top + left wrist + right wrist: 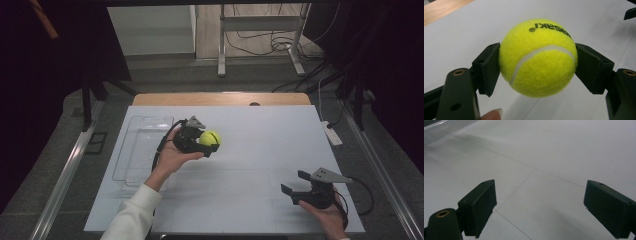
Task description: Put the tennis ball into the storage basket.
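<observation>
Here, tennis ball [537, 58] clamped in left gripper [537, 67], black lettering upward, no long axis; right gripper [540, 207] released.

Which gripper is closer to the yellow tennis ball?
Left. The left gripper is clamped on the tennis ball, one jaw on each side. The right gripper sits open, far off near the table's front corner.

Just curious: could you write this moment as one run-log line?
left tool: shut on ball, above table | right tool: open, nothing held | tray: left of ball
</observation>
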